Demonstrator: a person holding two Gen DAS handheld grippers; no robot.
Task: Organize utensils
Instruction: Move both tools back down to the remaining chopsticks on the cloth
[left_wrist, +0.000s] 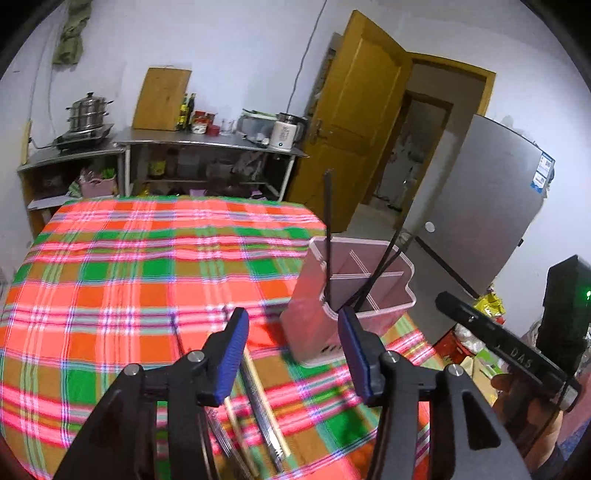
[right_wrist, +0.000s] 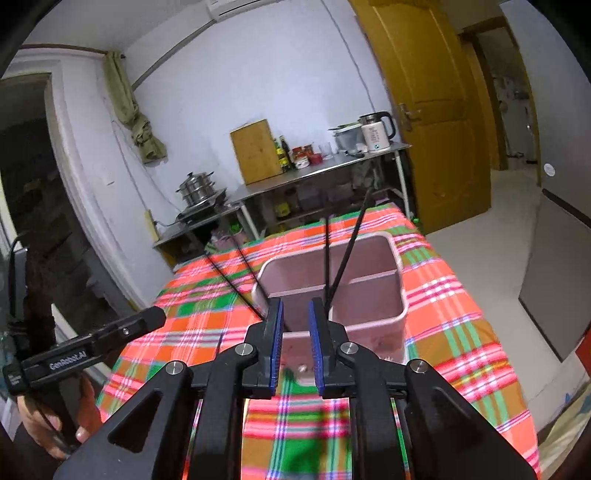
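Observation:
A pink divided utensil holder (left_wrist: 317, 295) (right_wrist: 369, 306) stands on the plaid tablecloth (left_wrist: 129, 280) near the table's right edge. Several black chopsticks (left_wrist: 328, 229) (right_wrist: 347, 251) stand in it and lean outward. My left gripper (left_wrist: 292, 314) is open just left of the holder, with nothing between its blue pads. Under it, pale and metal chopsticks (left_wrist: 258, 391) lie loose on the cloth. My right gripper (right_wrist: 295, 302) hovers at the holder's near rim; its jaws stand a narrow gap apart and hold nothing. Each view shows the other gripper's black body at its side.
A steel counter (left_wrist: 207, 142) behind the table carries a stacked pot (left_wrist: 88, 112), a cutting board (left_wrist: 160, 98), bottles and a kettle (right_wrist: 375, 133). A yellow door (left_wrist: 354, 122) and a grey fridge (left_wrist: 480, 206) stand to the right. A hand (right_wrist: 48, 424) shows at the lower left.

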